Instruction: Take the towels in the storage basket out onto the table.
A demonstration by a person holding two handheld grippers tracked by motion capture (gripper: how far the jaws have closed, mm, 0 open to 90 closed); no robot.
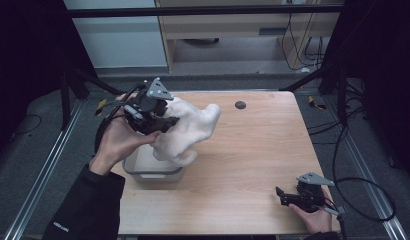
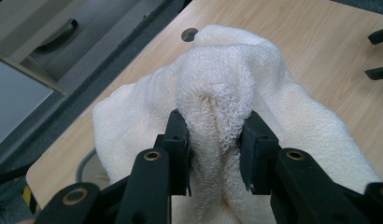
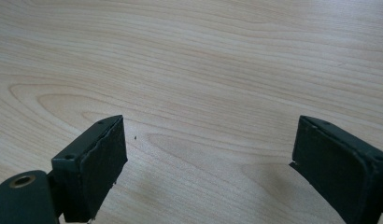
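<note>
Left tongs (image 1: 160, 120) pinched a white towel (image 1: 185, 131) above a grey tub (image 1: 152, 172).

The towel hung bunched at about ten o'clock on the wooden counter (image 1: 243, 165), its lower end seemingly dipping into the tub, though the fold hid the contact. In the left gripper view both black jaws pressed a thick fold of terry cloth between them. The right tongs (image 1: 285, 196) rested near five o'clock, well apart from the towel, jaws spread wide over bare wood with nothing between them.
</note>
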